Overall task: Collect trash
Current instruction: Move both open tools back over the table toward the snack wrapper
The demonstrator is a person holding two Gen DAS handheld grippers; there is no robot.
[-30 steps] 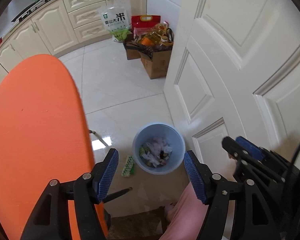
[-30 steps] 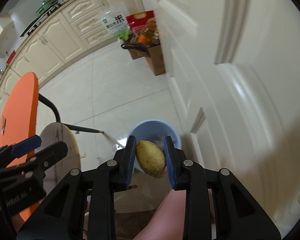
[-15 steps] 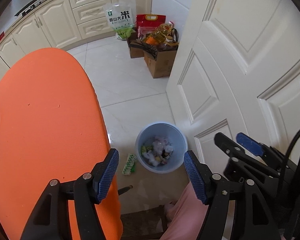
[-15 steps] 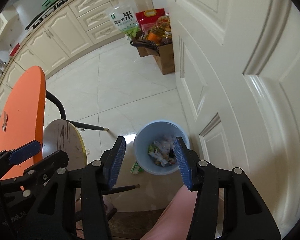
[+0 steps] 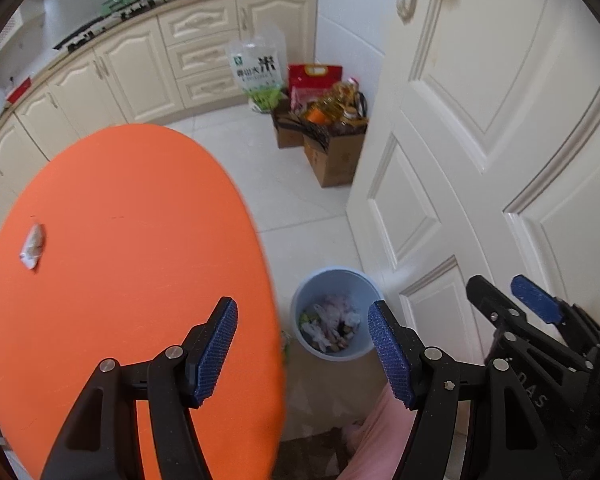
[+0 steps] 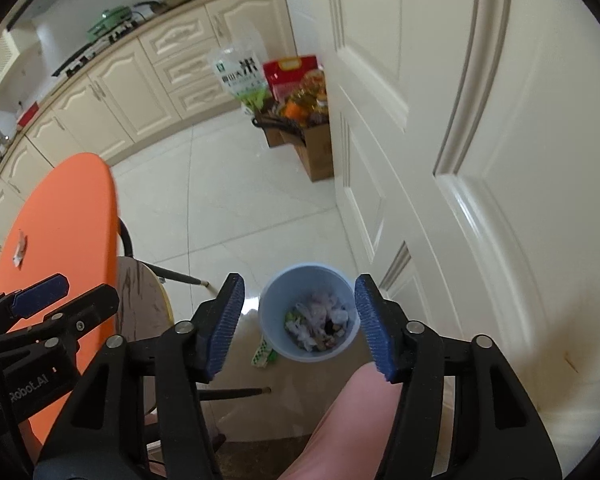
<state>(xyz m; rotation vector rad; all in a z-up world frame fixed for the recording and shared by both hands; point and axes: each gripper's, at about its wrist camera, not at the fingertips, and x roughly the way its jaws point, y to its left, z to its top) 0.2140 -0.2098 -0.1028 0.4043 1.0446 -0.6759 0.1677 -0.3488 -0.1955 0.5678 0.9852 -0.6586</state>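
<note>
The right gripper (image 6: pixel 300 322) is hanging over the blue bin (image 6: pixel 269 312), its fingers opening with nothing between them. The left gripper (image 5: pixel 302 350) is holding its fingers wide apart and empty above the orange bench (image 5: pixel 120 248) edge. A crumpled wrapper (image 5: pixel 33 246) is lying on the bench at nine o'clock. The bin is sitting on the floor beside the white door (image 5: pixel 480 140), holding scraps.

The right gripper (image 6: pixel 300 324), jaws opening with nothing between them, points down at a blue bin (image 6: pixel 271 322) of mixed trash on the tiled floor beside a white door (image 6: pixel 480 128).
</note>
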